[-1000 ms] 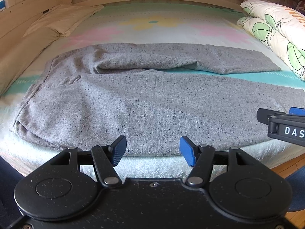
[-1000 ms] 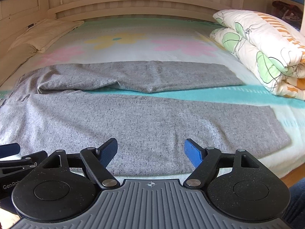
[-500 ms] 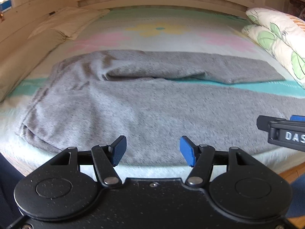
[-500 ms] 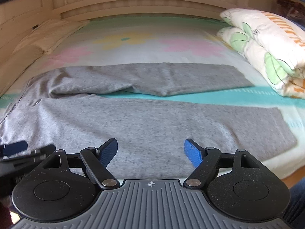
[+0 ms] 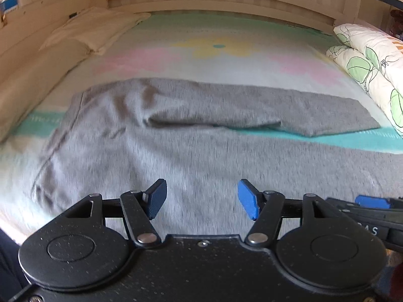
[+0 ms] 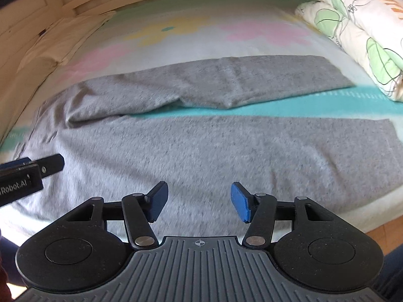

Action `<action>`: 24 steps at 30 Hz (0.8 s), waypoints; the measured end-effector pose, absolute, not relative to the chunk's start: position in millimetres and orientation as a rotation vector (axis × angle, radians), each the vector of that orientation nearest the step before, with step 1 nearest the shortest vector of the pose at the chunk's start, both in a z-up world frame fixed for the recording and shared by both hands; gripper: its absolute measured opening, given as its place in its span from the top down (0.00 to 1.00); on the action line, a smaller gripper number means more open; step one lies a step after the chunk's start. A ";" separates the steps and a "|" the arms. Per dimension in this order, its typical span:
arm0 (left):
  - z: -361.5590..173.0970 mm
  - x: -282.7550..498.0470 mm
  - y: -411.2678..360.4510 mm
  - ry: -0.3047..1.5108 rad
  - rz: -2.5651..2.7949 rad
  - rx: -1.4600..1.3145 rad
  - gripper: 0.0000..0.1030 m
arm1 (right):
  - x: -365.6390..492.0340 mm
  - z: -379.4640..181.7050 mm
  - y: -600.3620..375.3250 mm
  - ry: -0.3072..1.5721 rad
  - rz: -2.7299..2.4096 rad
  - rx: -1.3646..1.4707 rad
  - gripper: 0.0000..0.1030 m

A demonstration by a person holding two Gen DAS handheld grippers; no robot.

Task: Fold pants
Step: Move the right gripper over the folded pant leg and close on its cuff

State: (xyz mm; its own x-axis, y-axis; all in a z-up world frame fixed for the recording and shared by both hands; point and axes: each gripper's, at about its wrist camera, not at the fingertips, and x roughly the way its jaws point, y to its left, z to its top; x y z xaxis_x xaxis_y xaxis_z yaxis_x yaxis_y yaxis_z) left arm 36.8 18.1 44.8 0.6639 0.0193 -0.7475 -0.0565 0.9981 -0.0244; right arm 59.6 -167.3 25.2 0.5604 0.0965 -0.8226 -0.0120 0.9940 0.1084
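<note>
Both tools advanced over pants (image 5: 201, 156); right tool (image 6: 197, 202) closing, empty; left tool (image 5: 201, 198) wide.

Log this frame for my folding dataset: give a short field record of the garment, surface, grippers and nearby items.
garment: grey pants, spread flat, legs apart, unfolded
surface: bed sheet, pastel flower print
left gripper: open, nothing between pads, above near leg
right gripper: jaws closing, nothing between them
nearby: folded quilt past the leg ends; beige pillow past the waistband
</note>
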 end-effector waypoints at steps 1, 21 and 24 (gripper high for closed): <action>47.5 42.1 16.9 0.842 0.038 -0.033 0.36 | 64.0 27.5 -169.5 0.976 0.058 0.095 0.52; 76.4 198.2 15.5 0.908 -0.011 0.060 0.36 | 185.4 59.5 -244.9 1.011 -0.055 0.187 0.64; 76.7 220.5 24.8 0.906 0.023 0.044 0.36 | 207.9 58.2 -248.3 1.012 -0.062 0.207 0.64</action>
